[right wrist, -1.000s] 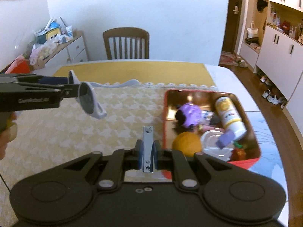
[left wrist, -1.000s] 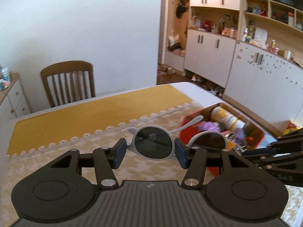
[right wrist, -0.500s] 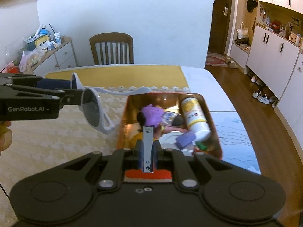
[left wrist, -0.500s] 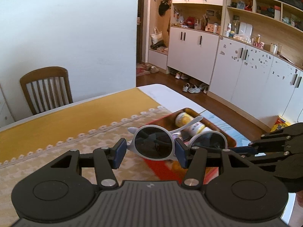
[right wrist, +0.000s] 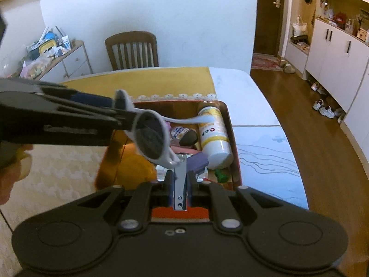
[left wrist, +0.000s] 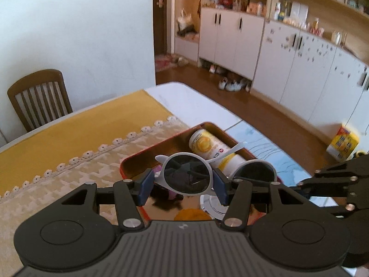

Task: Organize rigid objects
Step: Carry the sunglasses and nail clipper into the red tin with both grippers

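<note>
White-framed sunglasses [left wrist: 186, 176] with dark lenses hang in my left gripper [left wrist: 183, 185], whose blue pads are shut on one lens rim. They hover over the red tin [left wrist: 143, 154], above a yellow-and-white bottle [left wrist: 212, 147]. In the right wrist view the left gripper [right wrist: 69, 120] reaches in from the left with the sunglasses [right wrist: 150, 140] over the tin [right wrist: 234, 143]. My right gripper [right wrist: 180, 181] is shut on a silver nail clipper [right wrist: 181, 191], which stands upright above the tin's near edge. The bottle [right wrist: 213, 136], an orange ball [right wrist: 136, 170] and a purple piece [right wrist: 198, 161] lie inside.
The tin sits on a patterned cloth [left wrist: 76, 175] beside a yellow runner [left wrist: 69, 133]. The white tabletop [right wrist: 237, 87] ends at the right, with wooden floor beyond. A wooden chair [right wrist: 132, 50] stands at the far side, a cluttered drawer unit [right wrist: 57, 55] at the left, white cabinets [left wrist: 288, 69] along the wall.
Both grippers have travelled to the right across the table. The sunglasses now hang over the tin instead of beside it, and the nail clipper has come over its near edge.
</note>
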{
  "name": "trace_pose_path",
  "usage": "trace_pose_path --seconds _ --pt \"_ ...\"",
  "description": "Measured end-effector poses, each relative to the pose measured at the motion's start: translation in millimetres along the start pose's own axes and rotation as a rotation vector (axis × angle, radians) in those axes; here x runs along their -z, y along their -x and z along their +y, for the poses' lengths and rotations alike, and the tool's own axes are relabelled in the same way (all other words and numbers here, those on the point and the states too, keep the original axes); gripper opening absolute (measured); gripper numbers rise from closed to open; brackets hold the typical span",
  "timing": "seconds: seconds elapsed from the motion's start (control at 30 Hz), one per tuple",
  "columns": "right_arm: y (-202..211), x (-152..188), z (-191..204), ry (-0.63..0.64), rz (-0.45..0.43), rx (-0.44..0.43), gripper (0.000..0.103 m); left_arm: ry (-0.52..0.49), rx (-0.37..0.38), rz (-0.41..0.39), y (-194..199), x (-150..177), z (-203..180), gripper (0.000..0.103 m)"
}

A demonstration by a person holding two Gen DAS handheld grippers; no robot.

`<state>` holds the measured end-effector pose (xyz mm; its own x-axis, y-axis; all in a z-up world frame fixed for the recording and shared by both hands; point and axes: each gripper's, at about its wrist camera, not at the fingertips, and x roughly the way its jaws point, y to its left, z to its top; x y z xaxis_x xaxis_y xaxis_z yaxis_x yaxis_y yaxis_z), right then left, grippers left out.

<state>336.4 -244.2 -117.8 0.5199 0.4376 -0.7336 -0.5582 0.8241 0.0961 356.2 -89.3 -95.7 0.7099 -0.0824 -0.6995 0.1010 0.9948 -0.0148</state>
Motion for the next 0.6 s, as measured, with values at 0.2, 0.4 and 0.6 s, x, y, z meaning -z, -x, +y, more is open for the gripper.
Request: trace_pose_path --seconds 0.2,0.4,0.6 --pt "-13.9 0.0 -10.5 0.010 0.030 -0.037 0.010 -0.006 -0.012 0.066 -33.3 -8.4 -7.4 0.054" --pt "-21.9 -1.5 -15.2 0.019 0.045 -0.059 0.010 -0.008 -0.051 0.097 -60.0 -18.1 -8.6 0.054" --pt "-32.5 -1.9 -17.2 0.028 0.057 -0.071 0.010 -0.017 -0.053 0.110 -76.5 -23.0 -11.9 0.054"
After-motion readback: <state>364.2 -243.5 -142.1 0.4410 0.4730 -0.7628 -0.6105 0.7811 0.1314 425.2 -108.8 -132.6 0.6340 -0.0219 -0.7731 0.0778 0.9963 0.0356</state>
